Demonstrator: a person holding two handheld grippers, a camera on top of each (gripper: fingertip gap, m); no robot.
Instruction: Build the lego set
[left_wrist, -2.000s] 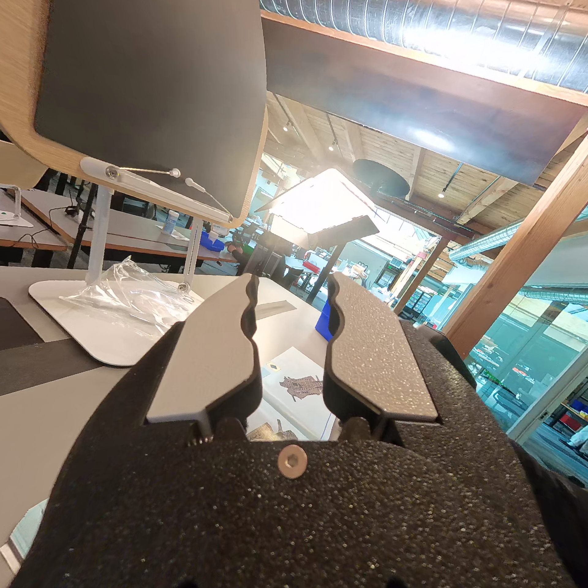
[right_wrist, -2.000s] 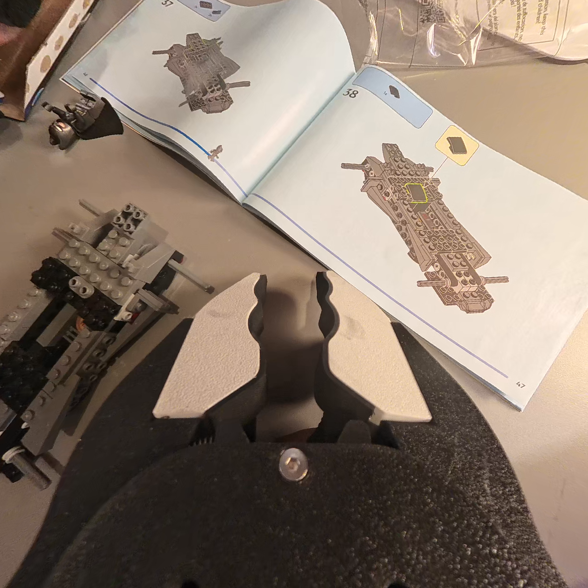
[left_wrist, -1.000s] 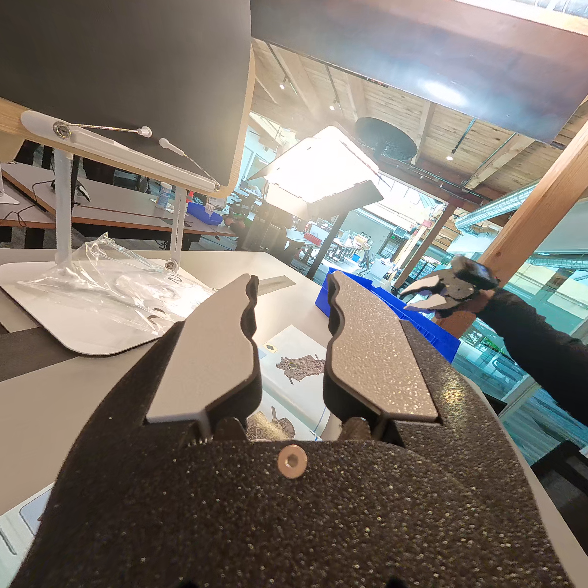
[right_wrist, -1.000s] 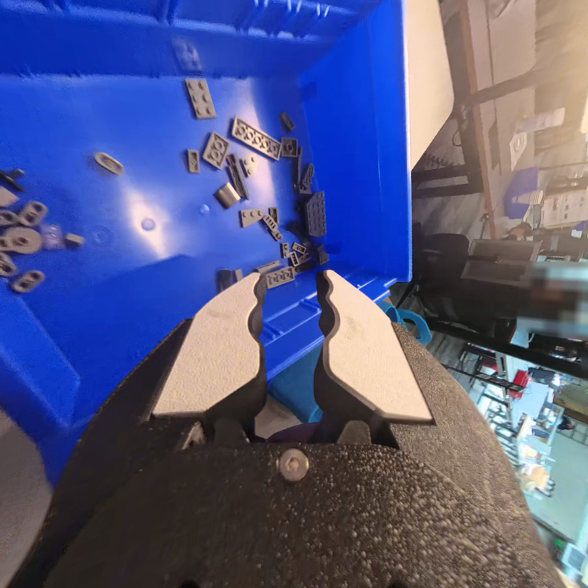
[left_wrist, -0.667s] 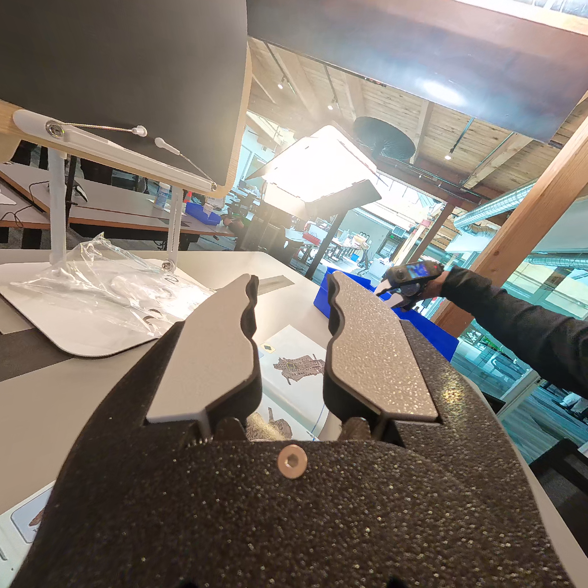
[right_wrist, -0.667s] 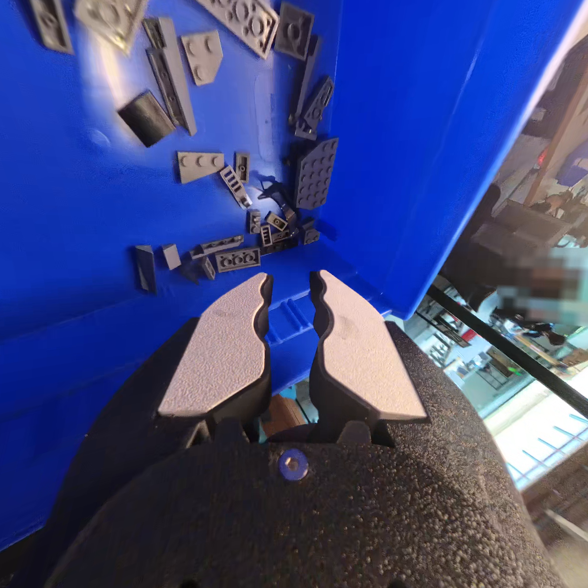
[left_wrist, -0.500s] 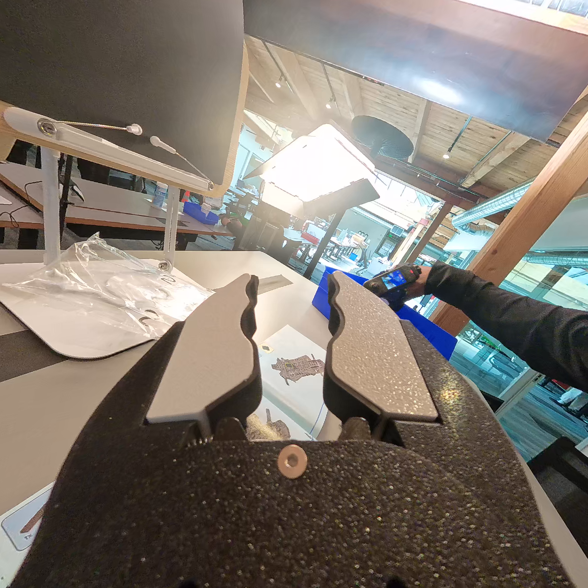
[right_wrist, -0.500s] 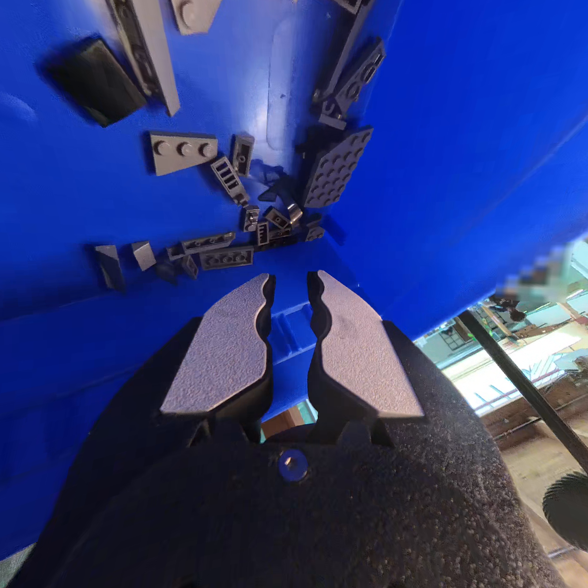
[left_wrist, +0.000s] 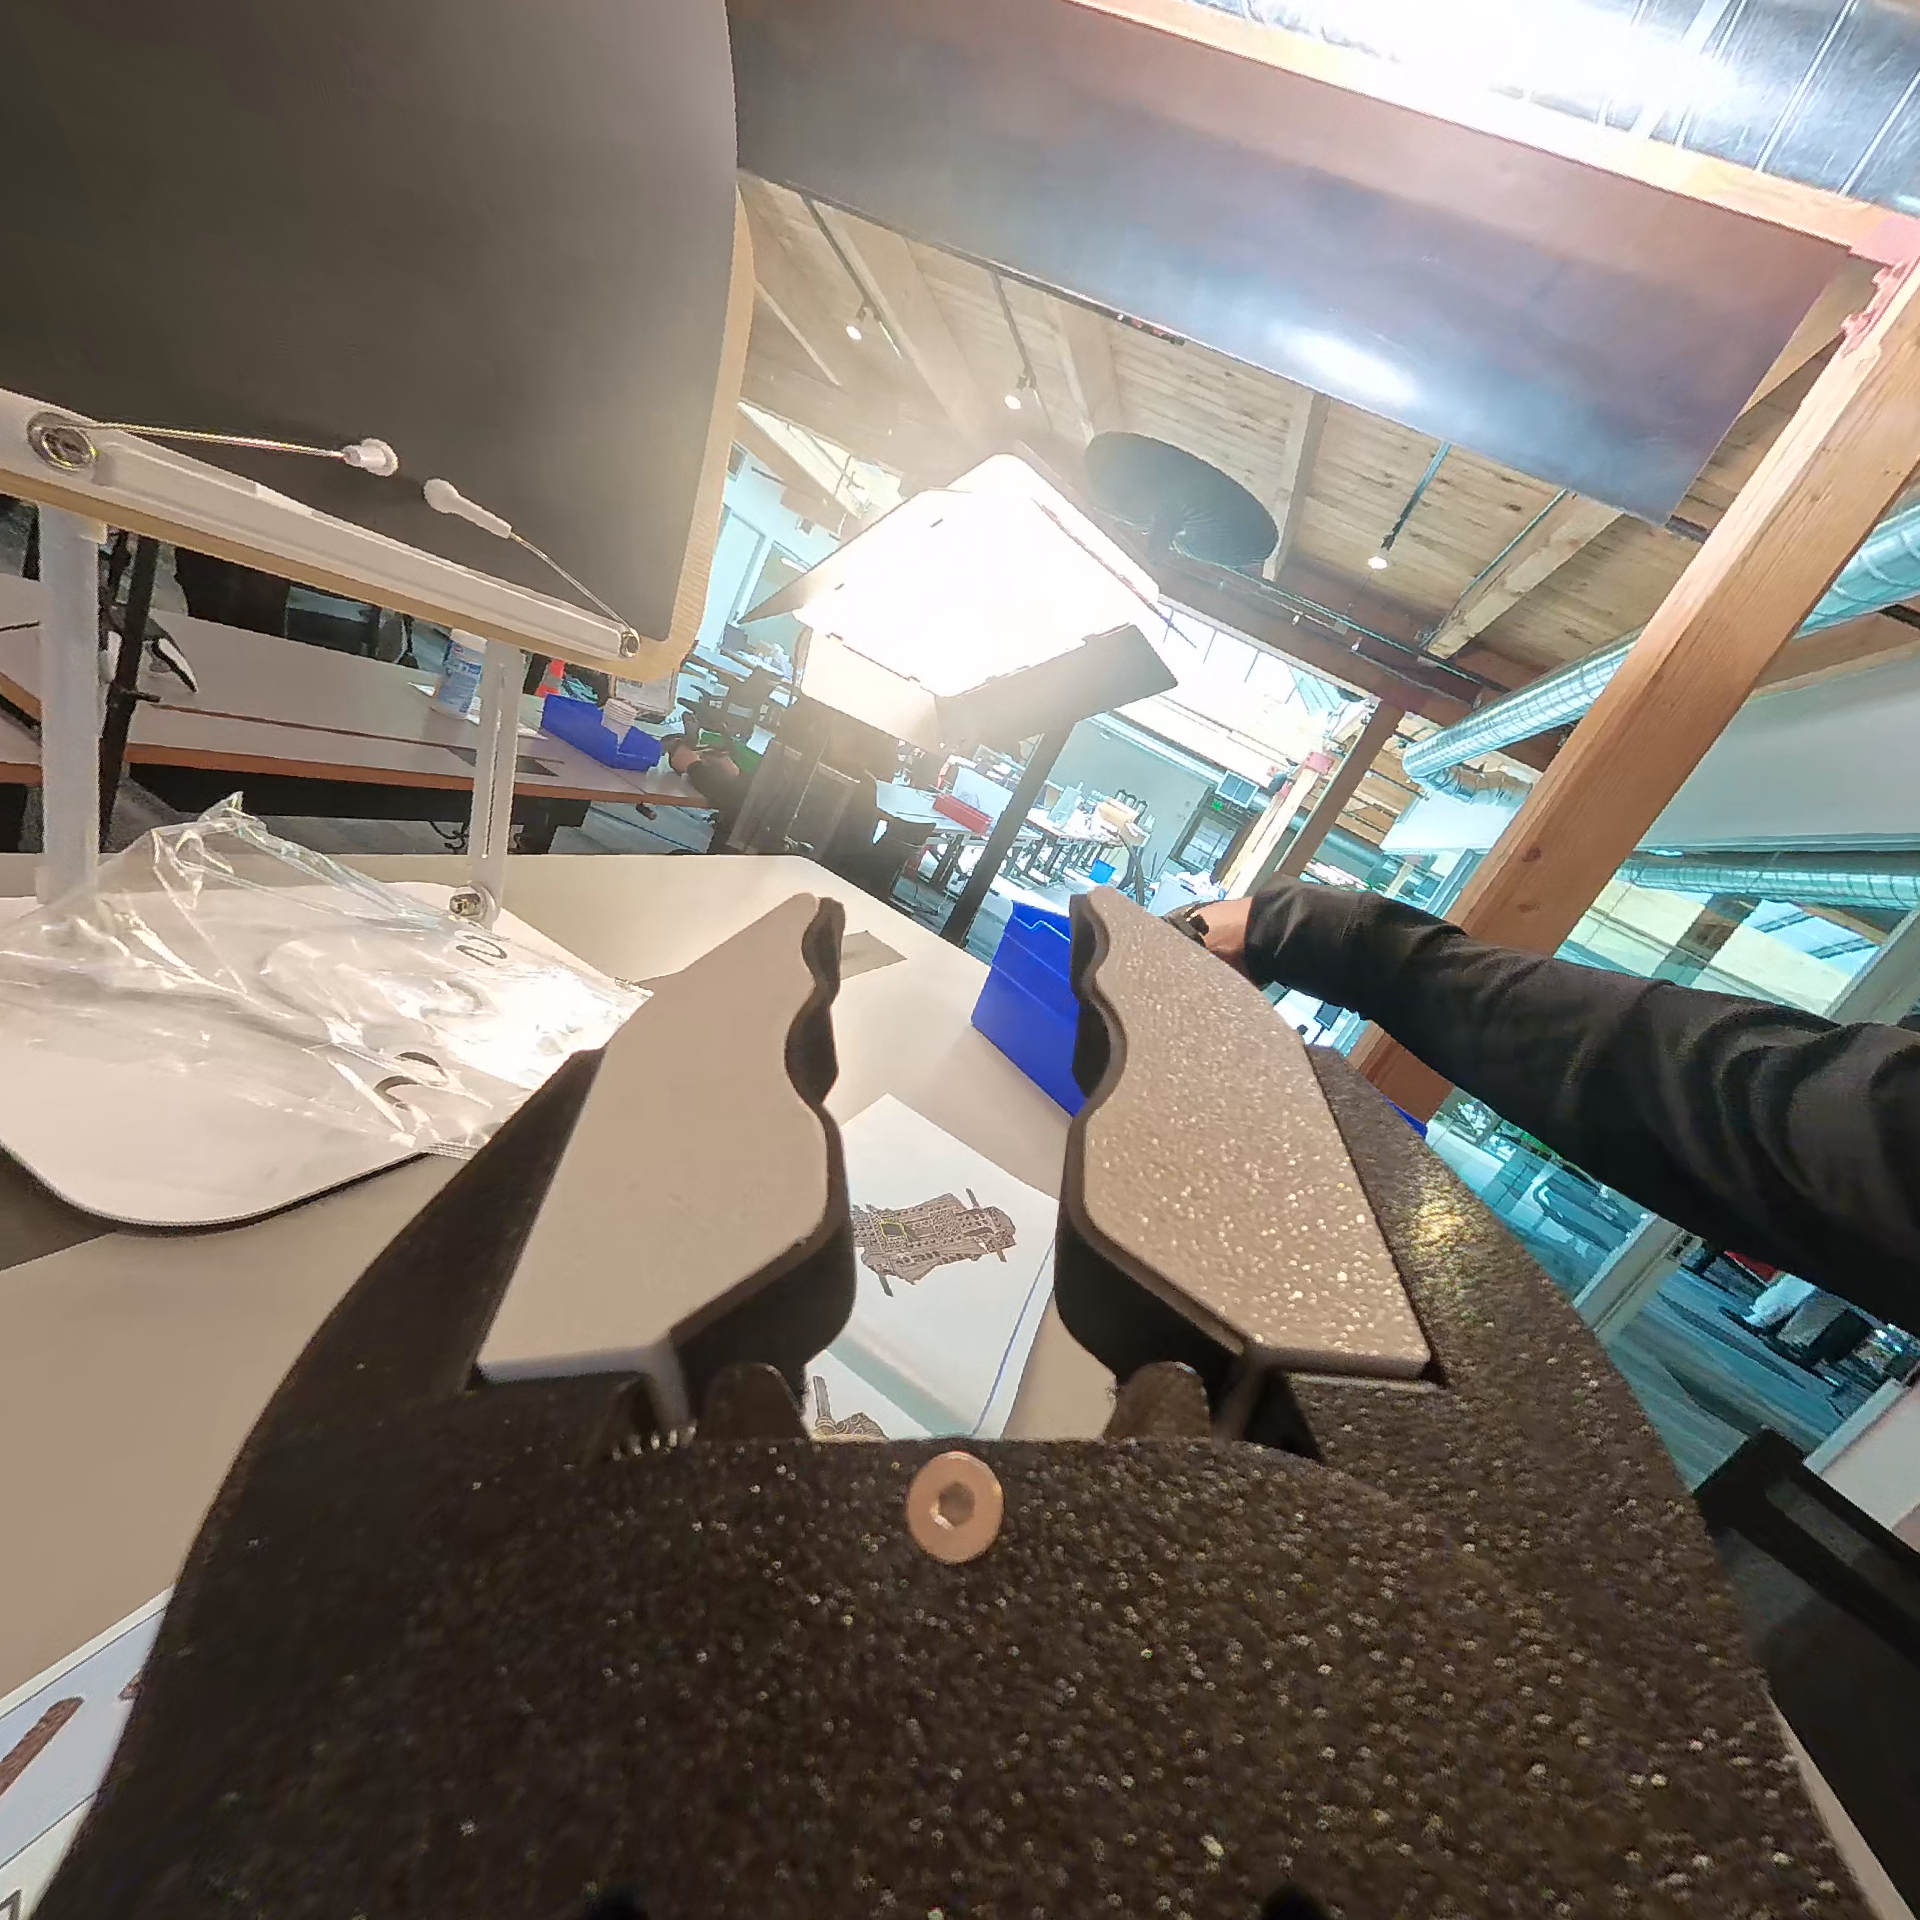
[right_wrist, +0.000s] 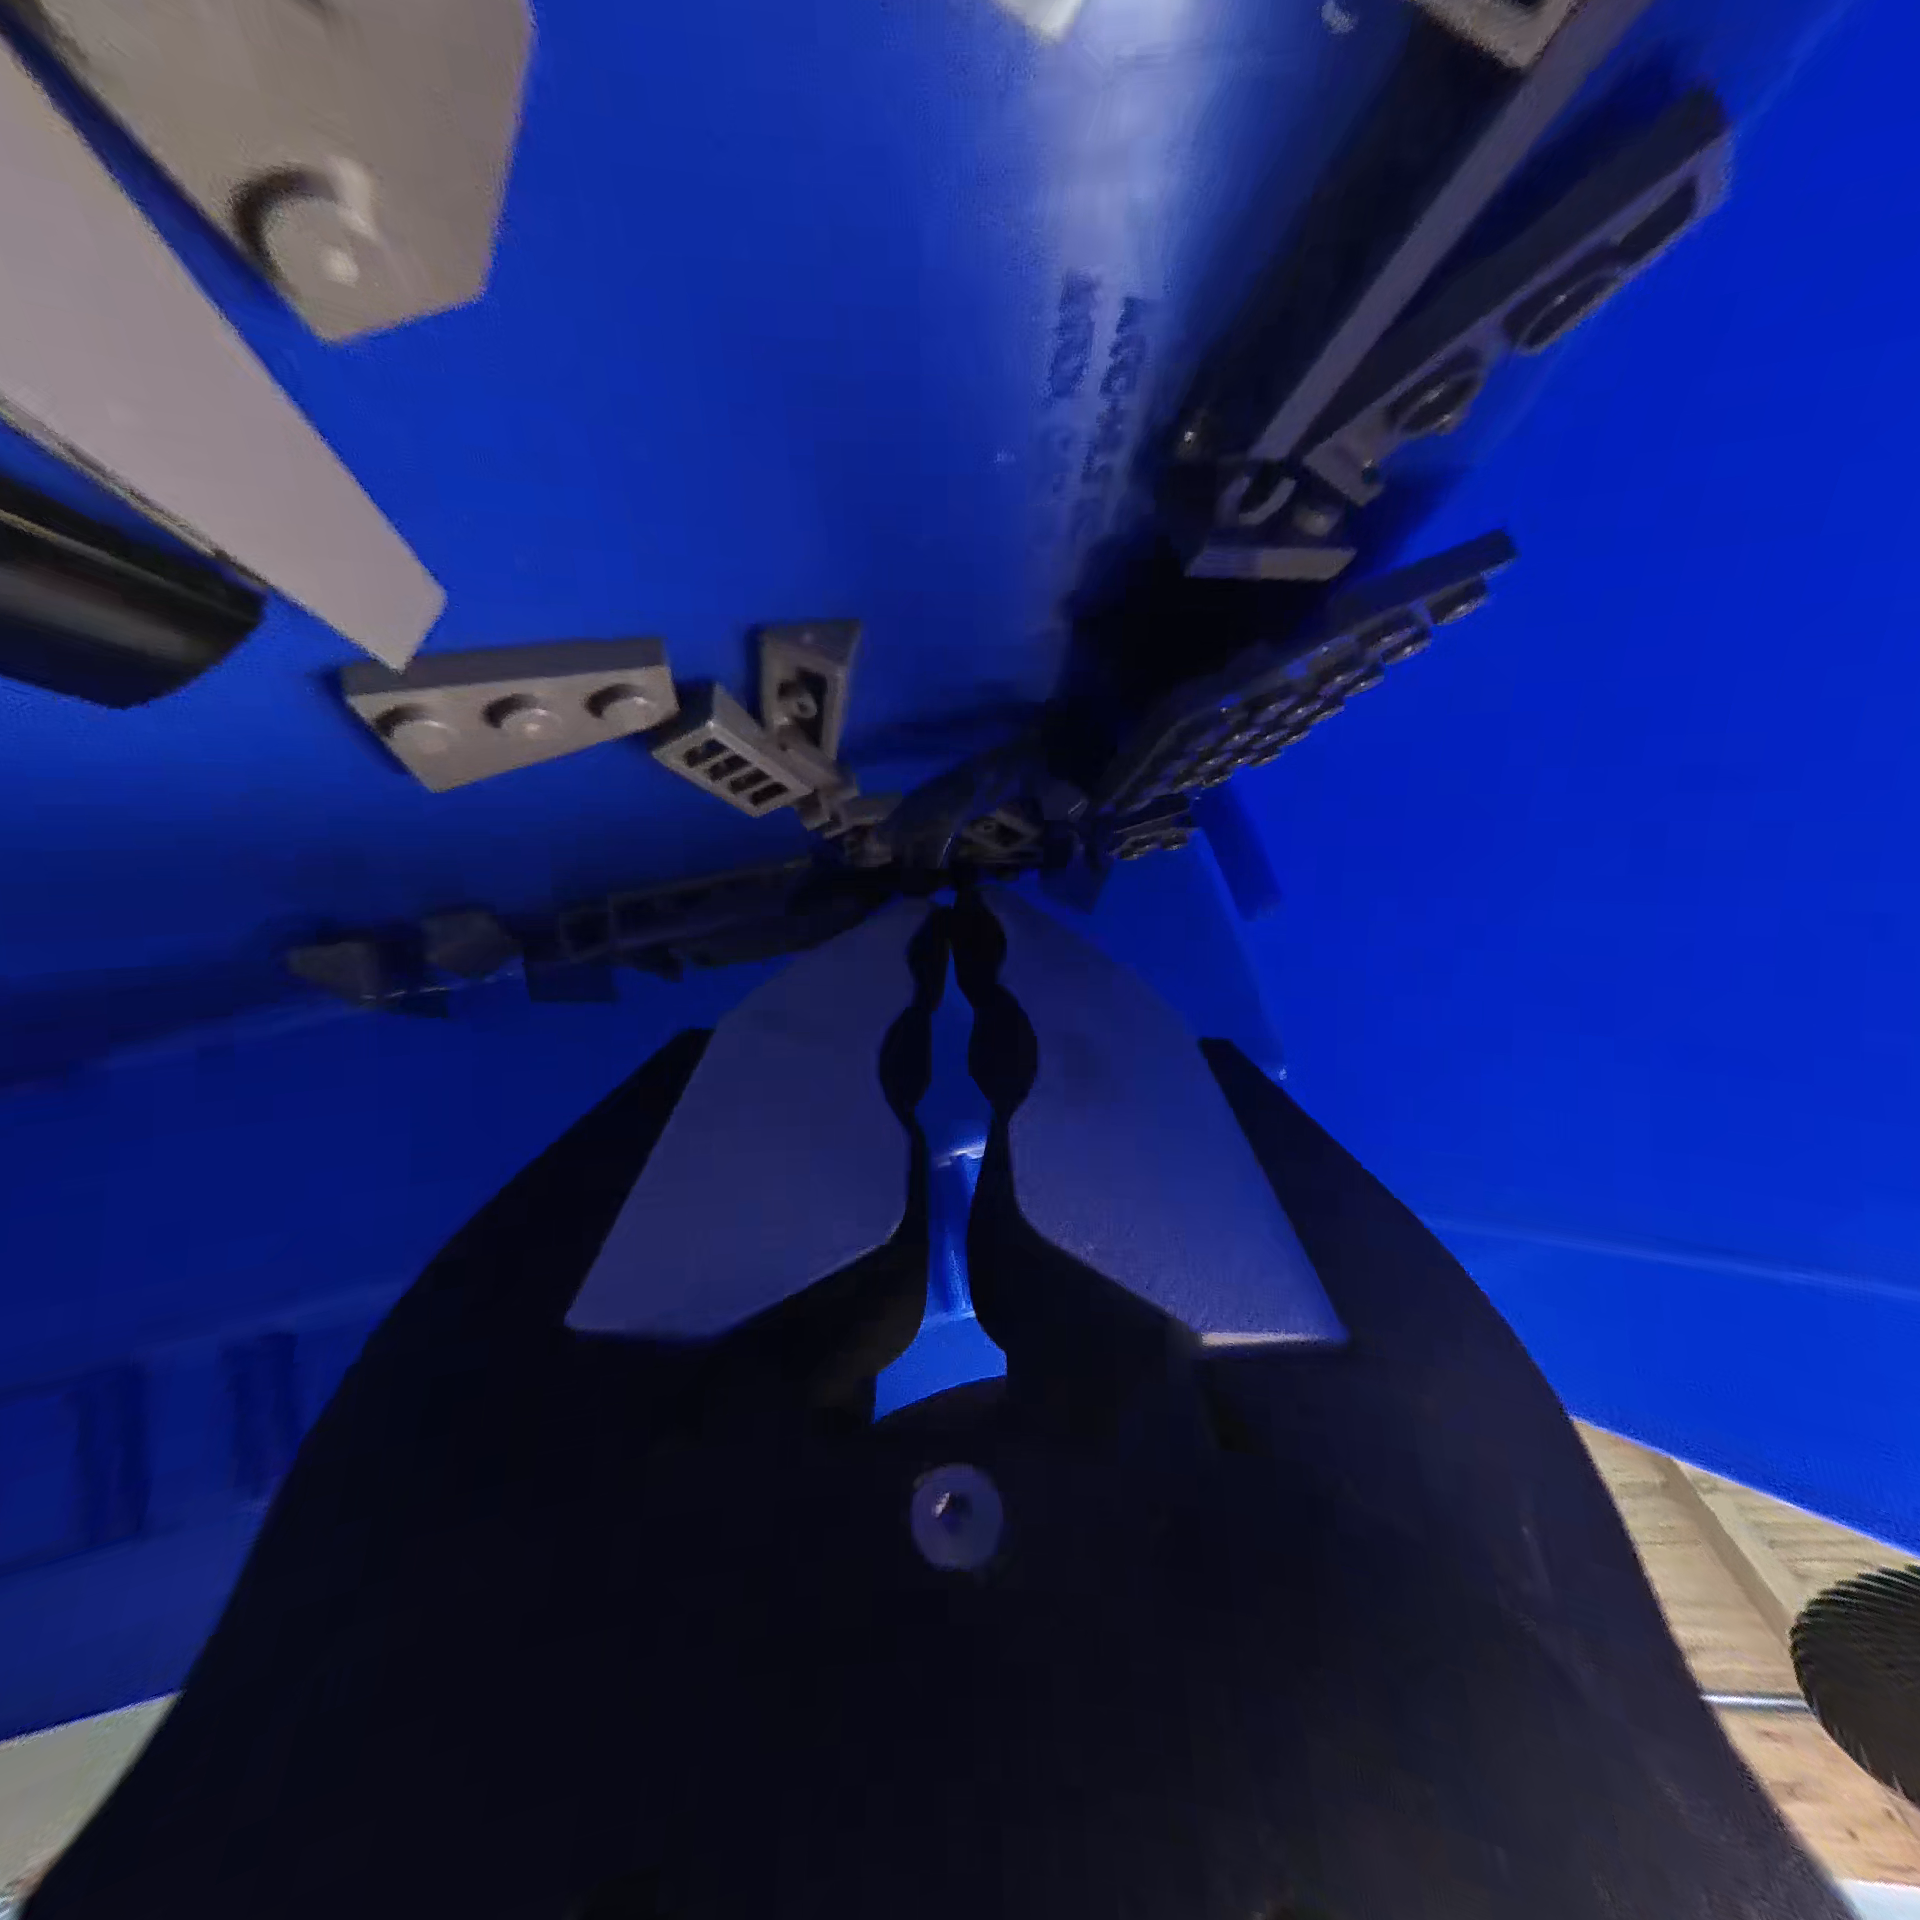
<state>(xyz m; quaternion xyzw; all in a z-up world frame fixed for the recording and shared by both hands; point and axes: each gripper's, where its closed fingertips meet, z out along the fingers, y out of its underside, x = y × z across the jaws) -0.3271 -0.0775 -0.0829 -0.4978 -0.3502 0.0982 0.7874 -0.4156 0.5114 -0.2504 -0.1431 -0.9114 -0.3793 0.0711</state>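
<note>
Right claw (right_wrist: 951, 904): clenched at mid-frame, tips in a pile of small grey plastic bricks (right_wrist: 935, 831); whether one is gripped, cannot tell.
Surround: glossy blue plastic bin (right_wrist: 1558, 935).
Left claw (left_wrist: 951, 935): released, bare, above white printed booklet (left_wrist: 935, 1236).

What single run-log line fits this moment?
left gripper: open, over booklet | right gripper: shut, tips at grey bricks in blue bin

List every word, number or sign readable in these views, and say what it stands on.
Blue bin, floor: moulded lettering, too blurred to read.
Clear plastic bag: dark printed marks, creased and cut off, unreadable.
Bottle on the far table: label too small to read.
Instruction booklet: only a drawing shows, no legible text.
</note>
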